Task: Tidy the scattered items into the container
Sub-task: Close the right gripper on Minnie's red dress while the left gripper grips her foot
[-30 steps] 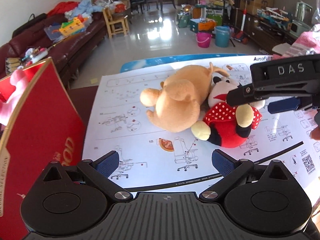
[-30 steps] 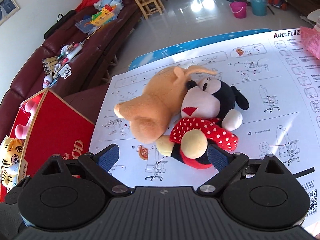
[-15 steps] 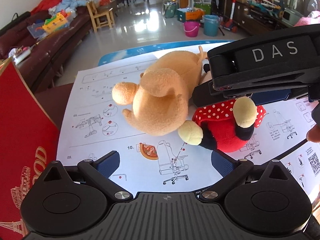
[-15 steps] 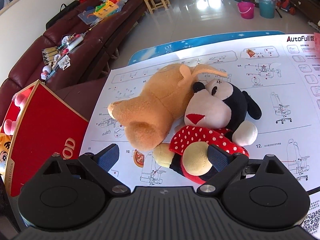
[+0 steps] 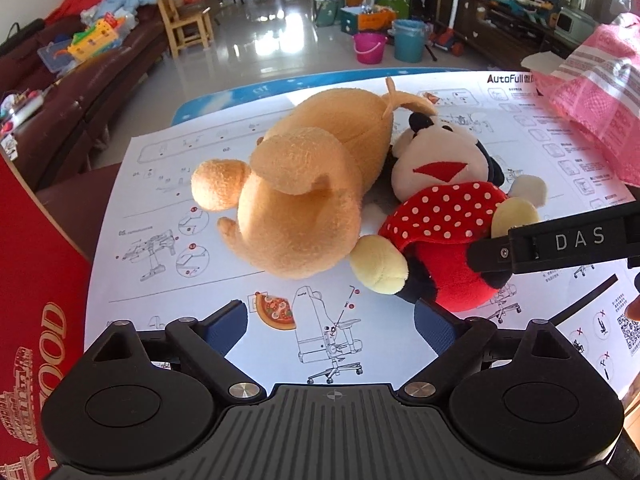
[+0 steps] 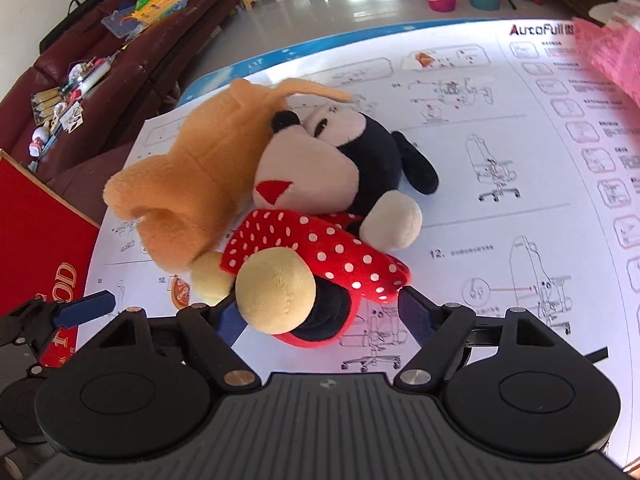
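A tan plush dog (image 5: 304, 196) and a mouse plush in a red polka-dot dress (image 5: 444, 216) lie side by side on a white instruction sheet (image 5: 168, 208). My left gripper (image 5: 332, 320) is open and empty, just short of both toys. My right gripper (image 6: 316, 312) is open, its jaws on either side of the mouse plush's (image 6: 320, 216) feet and lower body. The tan dog (image 6: 192, 184) lies left of it. The red box (image 5: 36, 320) stands at the left edge; it also shows in the right wrist view (image 6: 44, 232).
A pink patterned bag (image 5: 592, 92) lies at the table's right rear. A dark red sofa (image 5: 72, 92) with clutter runs along the left, beyond the table. Buckets (image 5: 392, 44) and a wooden chair (image 5: 184, 28) stand on the floor behind.
Both grippers have moved closer to the toys. My right gripper has come down around the mouse plush's legs. The toys have not moved.
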A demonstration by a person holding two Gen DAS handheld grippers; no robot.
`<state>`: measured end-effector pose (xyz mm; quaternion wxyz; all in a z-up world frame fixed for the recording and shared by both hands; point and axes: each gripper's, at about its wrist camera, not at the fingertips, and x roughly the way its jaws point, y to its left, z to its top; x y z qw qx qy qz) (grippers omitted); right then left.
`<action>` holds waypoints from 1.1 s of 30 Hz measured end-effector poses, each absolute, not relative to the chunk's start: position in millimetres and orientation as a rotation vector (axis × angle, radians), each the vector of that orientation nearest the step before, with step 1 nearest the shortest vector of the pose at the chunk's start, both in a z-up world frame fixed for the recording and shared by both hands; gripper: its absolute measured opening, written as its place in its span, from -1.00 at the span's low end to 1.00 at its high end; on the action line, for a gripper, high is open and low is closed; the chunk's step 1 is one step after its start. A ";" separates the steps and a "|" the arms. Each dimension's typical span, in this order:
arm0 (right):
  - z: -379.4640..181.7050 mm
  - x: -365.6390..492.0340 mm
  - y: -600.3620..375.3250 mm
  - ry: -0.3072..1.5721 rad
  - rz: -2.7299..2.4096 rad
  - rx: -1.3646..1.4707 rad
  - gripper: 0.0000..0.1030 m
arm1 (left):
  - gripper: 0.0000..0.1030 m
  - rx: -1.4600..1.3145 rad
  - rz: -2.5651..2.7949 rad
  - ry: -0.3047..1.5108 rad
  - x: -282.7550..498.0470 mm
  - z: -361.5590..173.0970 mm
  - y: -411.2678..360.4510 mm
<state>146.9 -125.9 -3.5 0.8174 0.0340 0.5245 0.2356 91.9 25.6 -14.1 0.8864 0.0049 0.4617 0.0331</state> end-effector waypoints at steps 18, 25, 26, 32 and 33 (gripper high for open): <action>-9.6 158.2 -143.2 1.109 0.486 0.151 0.42 | 0.67 0.033 0.003 0.966 128.6 -30.8 -8.7; -14.0 153.8 -159.6 1.122 0.450 0.194 -0.30 | -0.01 0.114 -0.097 0.906 132.1 -28.9 -41.5; -12.1 152.1 -159.0 1.115 0.455 0.185 -0.42 | 0.01 0.149 -0.104 0.892 130.1 -28.2 -48.3; -7.3 139.2 -161.2 1.118 0.481 0.161 -0.76 | -0.57 0.162 -0.223 0.916 114.1 -27.3 -62.3; -8.5 135.7 -162.4 1.138 0.504 0.183 -0.77 | -0.69 0.148 -0.262 0.941 110.4 -28.3 -64.6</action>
